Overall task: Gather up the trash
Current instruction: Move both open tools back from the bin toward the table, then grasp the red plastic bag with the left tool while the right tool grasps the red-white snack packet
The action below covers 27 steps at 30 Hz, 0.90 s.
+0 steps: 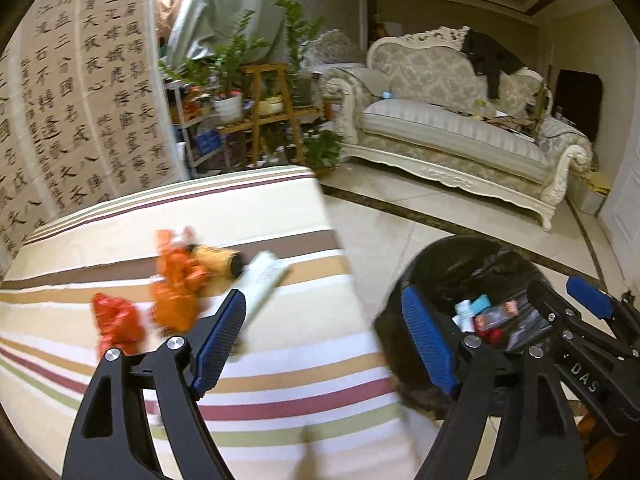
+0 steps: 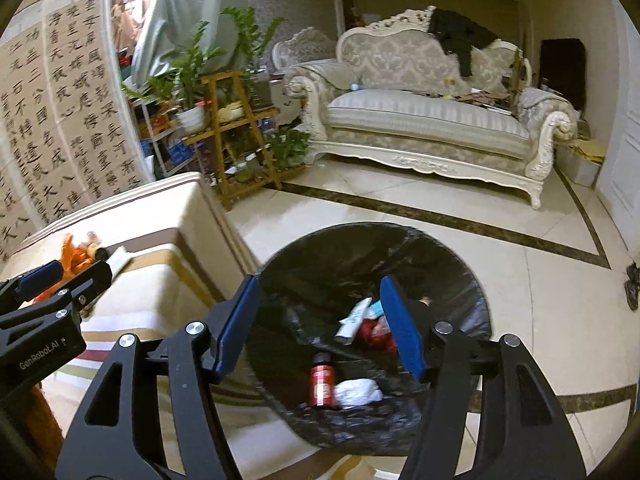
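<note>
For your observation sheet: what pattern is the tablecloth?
Multicoloured stripes on the tablecloth, clearest in the left wrist view.

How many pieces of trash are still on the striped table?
4, clustered near its far side: a red wrapper nearest the left, an orange wrapper beside it, a yellow bottle behind that, and a white tube rightmost. Smaller scraps may be hidden.
</note>
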Each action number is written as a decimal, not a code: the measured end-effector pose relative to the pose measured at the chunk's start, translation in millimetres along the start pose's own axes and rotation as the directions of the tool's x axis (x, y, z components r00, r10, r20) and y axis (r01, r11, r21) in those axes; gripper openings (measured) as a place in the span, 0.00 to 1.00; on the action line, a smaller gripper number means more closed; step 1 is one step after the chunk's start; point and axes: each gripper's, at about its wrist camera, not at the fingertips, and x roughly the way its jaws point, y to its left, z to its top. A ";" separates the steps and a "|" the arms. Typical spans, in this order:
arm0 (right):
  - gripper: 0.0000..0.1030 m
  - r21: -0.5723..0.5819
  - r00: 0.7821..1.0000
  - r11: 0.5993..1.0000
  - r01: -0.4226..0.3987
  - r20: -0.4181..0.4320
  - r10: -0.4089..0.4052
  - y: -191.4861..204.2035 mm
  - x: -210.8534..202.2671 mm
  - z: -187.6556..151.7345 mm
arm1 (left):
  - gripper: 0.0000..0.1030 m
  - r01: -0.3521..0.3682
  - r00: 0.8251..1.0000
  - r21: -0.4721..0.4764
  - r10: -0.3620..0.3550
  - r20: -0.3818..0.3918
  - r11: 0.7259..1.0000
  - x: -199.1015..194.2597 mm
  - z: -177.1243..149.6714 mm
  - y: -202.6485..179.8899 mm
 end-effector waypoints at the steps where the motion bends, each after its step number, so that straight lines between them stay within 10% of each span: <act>1: 0.60 -0.007 1.000 1.000 -0.009 -0.002 0.009 5.3 0.1 -0.3 | 0.76 -0.009 1.000 -0.007 0.009 0.001 1.000 -1.5 -1.7 5.4; 15: 0.60 -0.123 0.986 0.978 -0.166 -0.048 0.161 95.9 -1.5 -7.5 | 0.76 -0.217 0.976 -0.163 0.211 -0.049 0.962 -14.0 -26.1 129.9; 23: 0.60 -0.187 0.975 0.958 -0.217 -0.094 0.203 135.2 0.7 -19.2 | 0.73 -0.209 0.974 -0.179 0.188 -0.127 0.961 7.1 -36.7 156.9; 27: 0.60 -0.210 0.971 0.950 -0.233 -0.109 0.214 149.4 0.5 -23.4 | 0.54 -0.159 0.978 -0.169 0.131 -0.164 0.973 17.1 -40.9 157.5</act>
